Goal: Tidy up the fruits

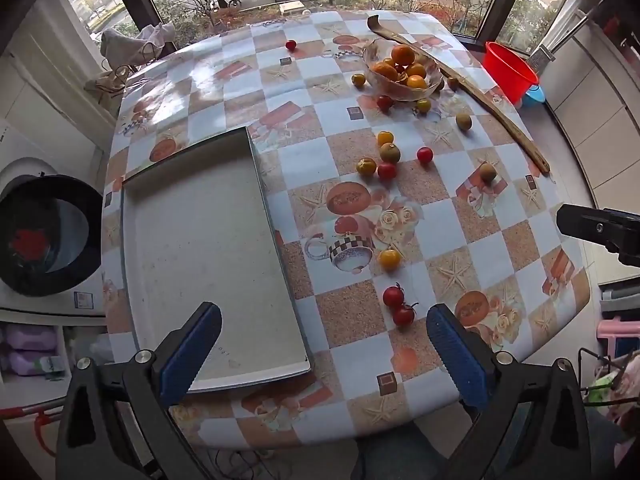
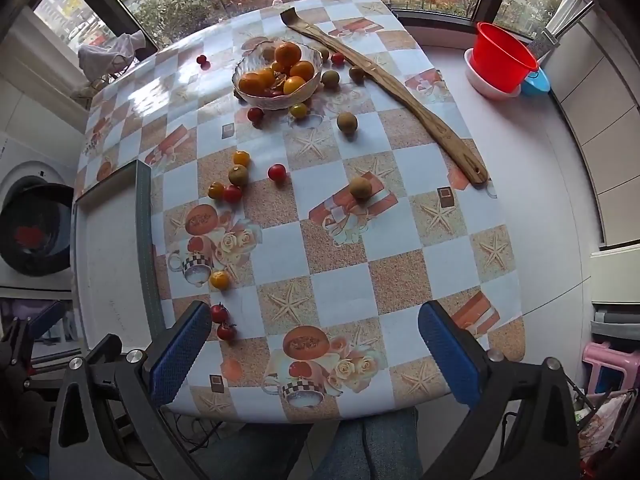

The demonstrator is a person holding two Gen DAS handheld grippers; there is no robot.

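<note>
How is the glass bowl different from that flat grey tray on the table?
The glass bowl is round, deep and see-through; the tray is rectangular, shallow and opaque grey. The glass bowl is piled with orange fruit; the tray holds nothing. The glass bowl stands toward the window end of the table; the tray lies near the front edge. Both rest flat on the patterned cloth, with small fruits loose between them.

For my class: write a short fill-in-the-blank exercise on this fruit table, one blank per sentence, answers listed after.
1. The oranges sit piled in a glass ____.
2. The grey tray holds ____ fruit.
3. Both the left gripper and the right gripper have their jaws ____.
4. The bucket by the window is coloured ____.

Missing words: bowl; no; open; red
</note>
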